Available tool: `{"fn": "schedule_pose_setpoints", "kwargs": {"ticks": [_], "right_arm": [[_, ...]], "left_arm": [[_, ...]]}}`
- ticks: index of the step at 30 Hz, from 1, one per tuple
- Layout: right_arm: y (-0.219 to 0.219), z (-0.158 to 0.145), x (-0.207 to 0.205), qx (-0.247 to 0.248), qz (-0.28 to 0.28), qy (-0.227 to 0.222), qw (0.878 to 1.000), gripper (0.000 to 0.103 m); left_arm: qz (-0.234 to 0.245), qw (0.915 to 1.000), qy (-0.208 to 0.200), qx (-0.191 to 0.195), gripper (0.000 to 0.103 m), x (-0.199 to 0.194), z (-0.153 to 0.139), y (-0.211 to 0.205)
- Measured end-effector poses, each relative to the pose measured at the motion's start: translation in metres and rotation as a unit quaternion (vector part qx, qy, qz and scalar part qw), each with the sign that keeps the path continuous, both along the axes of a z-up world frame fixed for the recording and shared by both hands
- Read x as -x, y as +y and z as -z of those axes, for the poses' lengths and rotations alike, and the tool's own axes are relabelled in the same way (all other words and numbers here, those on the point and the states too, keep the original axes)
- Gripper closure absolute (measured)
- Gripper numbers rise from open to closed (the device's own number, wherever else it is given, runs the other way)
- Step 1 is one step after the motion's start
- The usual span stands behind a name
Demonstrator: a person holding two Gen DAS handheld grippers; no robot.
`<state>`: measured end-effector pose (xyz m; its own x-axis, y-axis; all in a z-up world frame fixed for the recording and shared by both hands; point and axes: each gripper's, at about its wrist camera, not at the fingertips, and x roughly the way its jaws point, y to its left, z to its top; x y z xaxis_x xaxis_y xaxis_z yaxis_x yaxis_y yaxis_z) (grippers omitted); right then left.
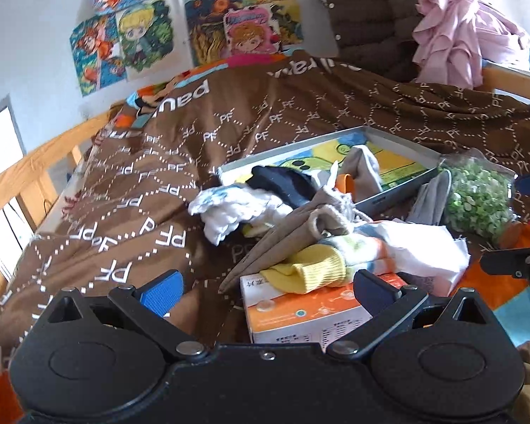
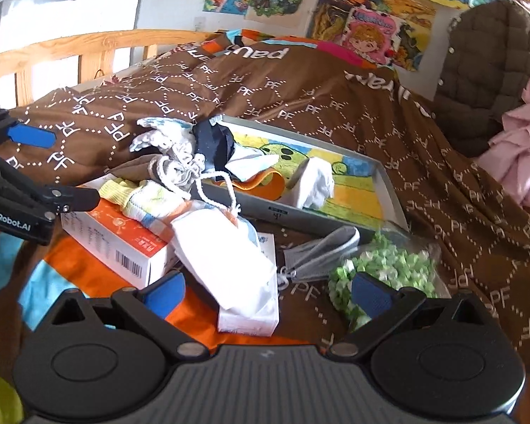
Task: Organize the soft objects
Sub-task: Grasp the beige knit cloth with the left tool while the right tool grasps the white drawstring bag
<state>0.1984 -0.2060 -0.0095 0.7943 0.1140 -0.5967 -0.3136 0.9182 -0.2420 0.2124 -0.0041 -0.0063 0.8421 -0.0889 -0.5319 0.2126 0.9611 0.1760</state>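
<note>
A heap of soft things lies on the bed: a yellow-cuffed sock point(image 1: 311, 268) point(image 2: 137, 194) on an orange-and-white box point(image 1: 300, 314) point(image 2: 116, 240), a beige cloth point(image 1: 282, 240), a fluffy white cloth point(image 1: 229, 208) point(image 2: 159, 134), a navy sock point(image 1: 286, 180) point(image 2: 212, 141) and a white pouch point(image 1: 417, 247) point(image 2: 229, 265). Behind them stands a grey tray point(image 1: 399, 196) point(image 2: 300, 217) holding a white sock point(image 1: 364, 166) point(image 2: 314, 180). My left gripper point(image 1: 268, 291) point(image 2: 74, 168) is open over the box. My right gripper point(image 2: 268, 295) point(image 1: 500, 222) is open around the pouch's near end.
A grey face mask point(image 2: 321, 251) and a bag of green paper stars point(image 2: 388, 265) point(image 1: 477, 198) lie right of the heap. The brown PF-patterned quilt point(image 1: 159, 162) covers the bed. A wooden rail point(image 2: 88, 46) runs along the left. A quilted jacket point(image 2: 487, 70) and pink garment point(image 1: 452, 46) hang at the right.
</note>
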Motion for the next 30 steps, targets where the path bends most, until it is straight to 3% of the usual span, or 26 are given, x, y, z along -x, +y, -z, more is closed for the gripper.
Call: {"fn": "schedule_pose_setpoints", "kwargs": {"ticks": [10, 13, 22, 30], "right_arm": [[0.014, 0.017, -0.018, 0.061, -0.096, -0.028, 0.993, 0.002], [0.017, 0.023, -0.024, 0.066, -0.112, -0.024, 0.991, 0.004], [0.010, 0.028, -0.045, 0.032, -0.097, 0.007, 0.995, 0.011], [0.009, 0.032, -0.048, 0.013, -0.089, 0.027, 0.996, 0.015]], "left_arm": [[0.018, 0.9998, 0.003, -0.001, 0.001, -0.018, 0.008, 0.002], [0.030, 0.9994, 0.007, 0.015, 0.001, -0.026, 0.010, 0.006], [0.079, 0.9894, 0.043, 0.114, 0.001, -0.042, 0.022, 0.012], [0.107, 0.9897, 0.031, 0.091, 0.001, -0.046, 0.028, -0.001]]}}
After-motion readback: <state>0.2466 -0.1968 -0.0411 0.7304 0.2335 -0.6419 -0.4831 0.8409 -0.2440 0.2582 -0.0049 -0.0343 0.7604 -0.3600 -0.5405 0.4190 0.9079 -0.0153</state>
